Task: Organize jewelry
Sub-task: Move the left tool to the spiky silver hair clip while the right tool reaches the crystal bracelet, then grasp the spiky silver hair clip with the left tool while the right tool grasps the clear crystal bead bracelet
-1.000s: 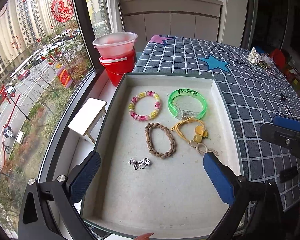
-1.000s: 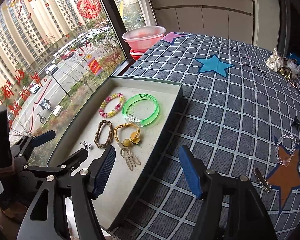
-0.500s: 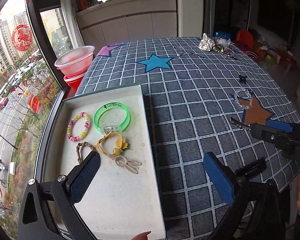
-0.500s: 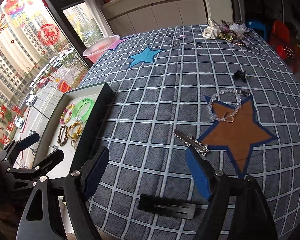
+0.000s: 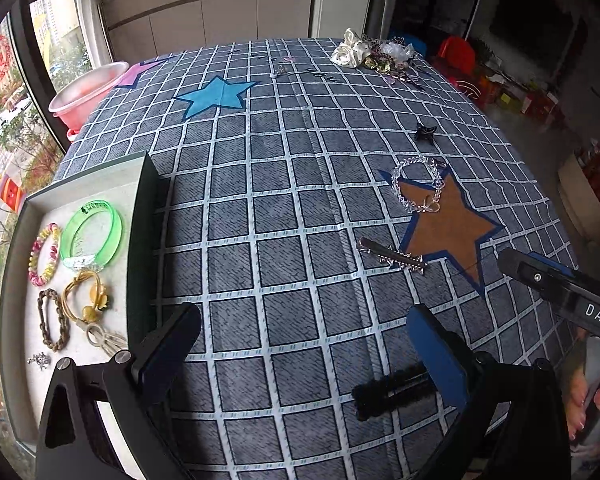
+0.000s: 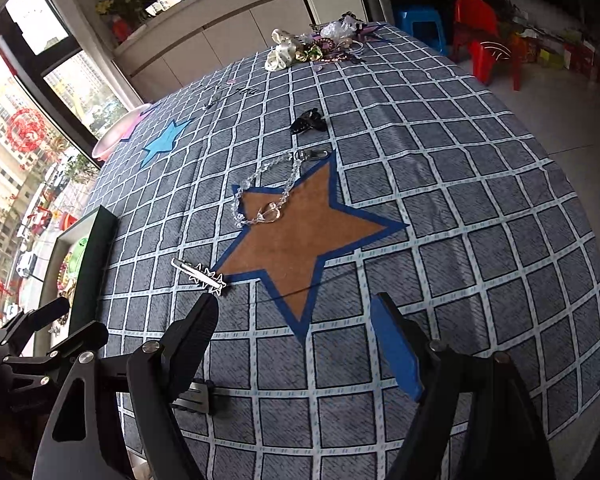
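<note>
While five pieces already lie in the tray [image 5: 140, 216] at the left edge of the left wrist view, the step in hand reads as fetching the next loose piece from the checked tablecloth [image 5: 284, 208].

Item 1: silver hair clip [image 6: 199, 275], flat on the cloth at centre-left of the right wrist view, touching the lower-left tip of the brown star [image 6: 300, 236]. Long axis runs upper left to lower right; plain end toward the upper left, starred end toward the star.

Item 2: clear bead bracelet [image 6: 262, 192], a loop across the star's upper-left arm, above the clip.

Item 3: black comb clip [image 5: 392, 392], bottom centre-right of the left wrist view, long axis near level.

Right gripper [image 6: 296, 340]: fingers spread wide, nothing between them, clip just beyond the left fingertip.

Left gripper [image 5: 304, 344]: fingers wide, empty, over bare cloth.

Next move, as judged: line the right fingers across the clip's narrow width, then lower and close.
</note>
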### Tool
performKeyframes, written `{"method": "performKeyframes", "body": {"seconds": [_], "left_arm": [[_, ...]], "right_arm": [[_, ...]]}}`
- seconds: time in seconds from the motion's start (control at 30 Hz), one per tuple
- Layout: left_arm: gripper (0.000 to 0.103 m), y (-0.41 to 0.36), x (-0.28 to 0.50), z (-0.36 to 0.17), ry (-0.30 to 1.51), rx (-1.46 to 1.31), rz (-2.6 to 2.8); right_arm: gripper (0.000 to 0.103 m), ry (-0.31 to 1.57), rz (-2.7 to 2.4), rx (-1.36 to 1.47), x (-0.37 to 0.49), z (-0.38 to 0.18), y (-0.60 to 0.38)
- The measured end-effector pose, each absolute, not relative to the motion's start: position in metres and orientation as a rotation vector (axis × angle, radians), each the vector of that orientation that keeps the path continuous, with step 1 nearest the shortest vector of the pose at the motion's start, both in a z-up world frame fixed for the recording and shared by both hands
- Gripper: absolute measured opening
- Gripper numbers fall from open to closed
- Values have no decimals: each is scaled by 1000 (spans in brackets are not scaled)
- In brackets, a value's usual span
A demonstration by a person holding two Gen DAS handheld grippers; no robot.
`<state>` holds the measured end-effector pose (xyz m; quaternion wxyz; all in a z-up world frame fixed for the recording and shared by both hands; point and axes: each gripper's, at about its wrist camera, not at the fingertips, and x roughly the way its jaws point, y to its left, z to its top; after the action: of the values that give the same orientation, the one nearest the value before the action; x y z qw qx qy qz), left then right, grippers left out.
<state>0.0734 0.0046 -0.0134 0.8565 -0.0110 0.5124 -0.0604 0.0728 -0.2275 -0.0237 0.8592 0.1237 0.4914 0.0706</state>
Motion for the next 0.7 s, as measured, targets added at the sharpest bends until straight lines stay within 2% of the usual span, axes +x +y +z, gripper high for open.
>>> {"method": "performKeyframes", "body": {"seconds": [0.4, 0.7], "left_arm": [[103, -32, 109, -46, 1163, -104, -3], [103, -46, 123, -60, 1187, -98, 62]], "right_arm": [[81, 1037, 137, 197, 136, -24, -238], [81, 1082, 195, 76, 180, -42, -209]]}}
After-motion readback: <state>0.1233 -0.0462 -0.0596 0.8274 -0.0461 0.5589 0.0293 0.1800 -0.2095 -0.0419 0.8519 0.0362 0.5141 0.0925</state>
